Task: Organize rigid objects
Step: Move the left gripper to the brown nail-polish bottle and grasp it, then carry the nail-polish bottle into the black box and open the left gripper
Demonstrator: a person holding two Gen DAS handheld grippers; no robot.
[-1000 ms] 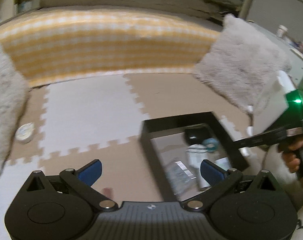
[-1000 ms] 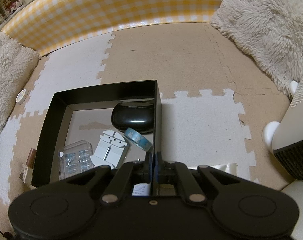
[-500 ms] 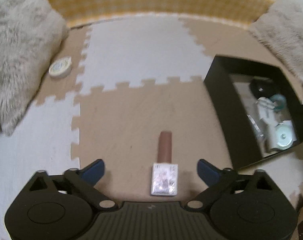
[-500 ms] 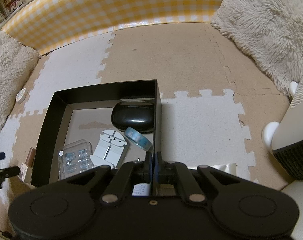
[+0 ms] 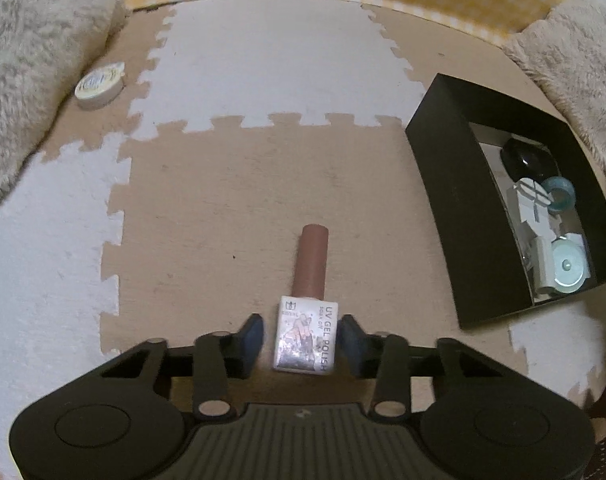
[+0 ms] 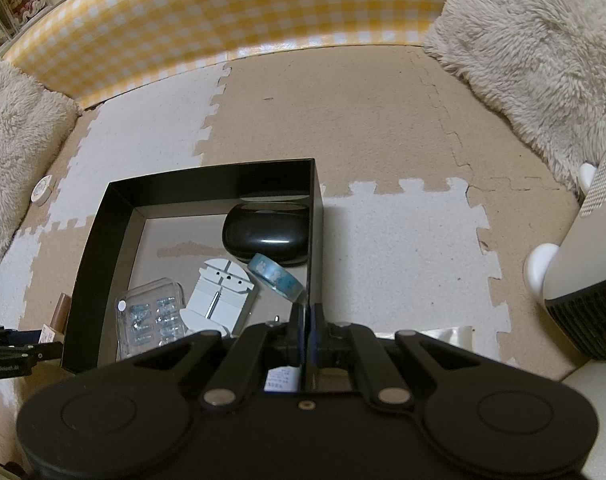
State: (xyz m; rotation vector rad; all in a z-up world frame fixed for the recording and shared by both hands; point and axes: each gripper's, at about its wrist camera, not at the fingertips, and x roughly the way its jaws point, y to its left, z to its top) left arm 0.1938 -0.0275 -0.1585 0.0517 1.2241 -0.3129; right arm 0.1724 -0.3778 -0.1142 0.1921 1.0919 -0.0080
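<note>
A gel polish bottle [image 5: 307, 332] with a brown cap lies on the tan foam mat. My left gripper [image 5: 301, 334] straddles its white labelled body; the jaws are closing, with a thin gap still visible at the left pad. The bottle's cap [image 6: 59, 312] also peeks out beside the black box [image 6: 99, 248]. My right gripper [image 6: 306, 316] is shut, pinching the box's near right wall. Inside the box lie a black case [image 6: 267, 236], a blue tape roll [image 6: 277, 276], a white tool [image 6: 223, 300] and a clear plastic case [image 6: 151, 316].
A round white tin [image 5: 99, 85] sits on the mat by a fluffy cushion [image 5: 31, 60] at far left. Another cushion [image 6: 535, 60] lies at the right, a yellow checked bolster [image 6: 223, 20] runs along the back, and a white appliance [image 6: 575, 280] stands at right.
My left gripper swung away from the box, tilted down and sank over the gel polish bottle; its jaws narrowed from wide apart to just outside the bottle. The right gripper stayed put.
</note>
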